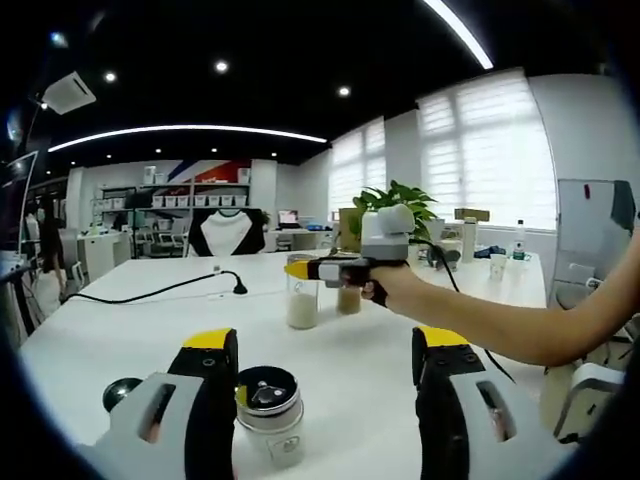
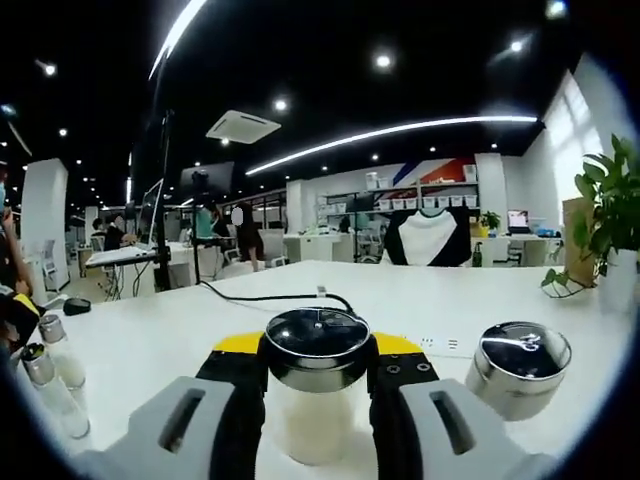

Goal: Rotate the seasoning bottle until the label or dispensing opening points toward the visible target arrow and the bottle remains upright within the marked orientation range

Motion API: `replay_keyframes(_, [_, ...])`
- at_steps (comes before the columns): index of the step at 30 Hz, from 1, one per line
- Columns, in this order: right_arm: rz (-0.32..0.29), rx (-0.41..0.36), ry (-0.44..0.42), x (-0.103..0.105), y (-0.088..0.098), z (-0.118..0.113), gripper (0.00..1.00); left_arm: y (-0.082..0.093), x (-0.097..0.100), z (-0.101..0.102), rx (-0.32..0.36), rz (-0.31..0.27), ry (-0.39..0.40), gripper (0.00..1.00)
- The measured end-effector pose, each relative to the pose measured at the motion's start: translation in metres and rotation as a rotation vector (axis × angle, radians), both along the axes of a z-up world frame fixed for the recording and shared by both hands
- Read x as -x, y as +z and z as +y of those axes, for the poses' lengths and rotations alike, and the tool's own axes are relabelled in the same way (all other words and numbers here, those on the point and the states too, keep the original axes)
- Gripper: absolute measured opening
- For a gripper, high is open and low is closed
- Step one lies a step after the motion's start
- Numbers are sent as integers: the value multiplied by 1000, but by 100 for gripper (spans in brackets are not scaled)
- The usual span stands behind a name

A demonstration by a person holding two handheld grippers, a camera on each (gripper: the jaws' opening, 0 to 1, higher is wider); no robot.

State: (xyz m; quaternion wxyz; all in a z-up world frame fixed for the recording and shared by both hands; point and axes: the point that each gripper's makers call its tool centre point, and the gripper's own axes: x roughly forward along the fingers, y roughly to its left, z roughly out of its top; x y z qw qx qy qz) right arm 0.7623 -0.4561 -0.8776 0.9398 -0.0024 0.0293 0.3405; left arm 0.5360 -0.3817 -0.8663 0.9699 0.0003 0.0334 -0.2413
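Label and dispensing holes on the gripped bottle can't be made out in either view; no arrow mark is legible on the white tabletop (image 1: 150, 320). In the right gripper view the bottle's base is cut off by the frame bottom and its sides are hidden behind the jaws.

Right gripper view: right gripper (image 2: 317, 385) is clamped on the clear seasoning bottle with dark round cap and white contents (image 2: 316, 385), black jaws with yellow tips pressed against both sides just under the cap, bottle upright. Just right of it stands a second shaker with shiny metal lid (image 2: 518, 365), close but apart from the jaw. Two small clear bottles with grey caps (image 2: 48, 372) sit at the left edge, partly cut off. A black cable (image 2: 262, 296) runs across the tabletop behind. A green potted plant (image 2: 605, 215) is at the far right edge.

Left gripper view: left gripper (image 1: 325, 385) is spread wide, gripping nothing. A short clear jar with dark perforated lid (image 1: 268, 408) stands between the jaws, hard against the left jaw's inner face; contact can't be confirmed. A dark round object (image 1: 121, 392) is half hidden behind the left jaw. Further off, a person's hand (image 1: 385, 285) holds the right gripper around the seasoning bottle in mid-tabletop, with a brown-filled jar (image 1: 348, 299) just behind, partly blocked by the gripper.
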Motion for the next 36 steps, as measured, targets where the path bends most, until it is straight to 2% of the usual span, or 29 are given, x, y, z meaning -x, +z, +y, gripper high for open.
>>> replay_keyframes(6, [-24, -34, 0, 8, 15, -6, 36, 4, 2, -7, -3, -10, -14, 75])
replay_keyframes(16, [-83, -30, 23, 37, 36, -10, 36, 6, 11, -45, -16, -24, -108, 72])
replay_keyframes(24, [-96, -36, 38, 63, 35, -16, 36, -6, 14, -64, -21, 3, -146, 72])
replay_keyframes(36, [-106, -51, 67, 101, 32, -17, 36, -24, 10, -75, -29, 41, -148, 71])
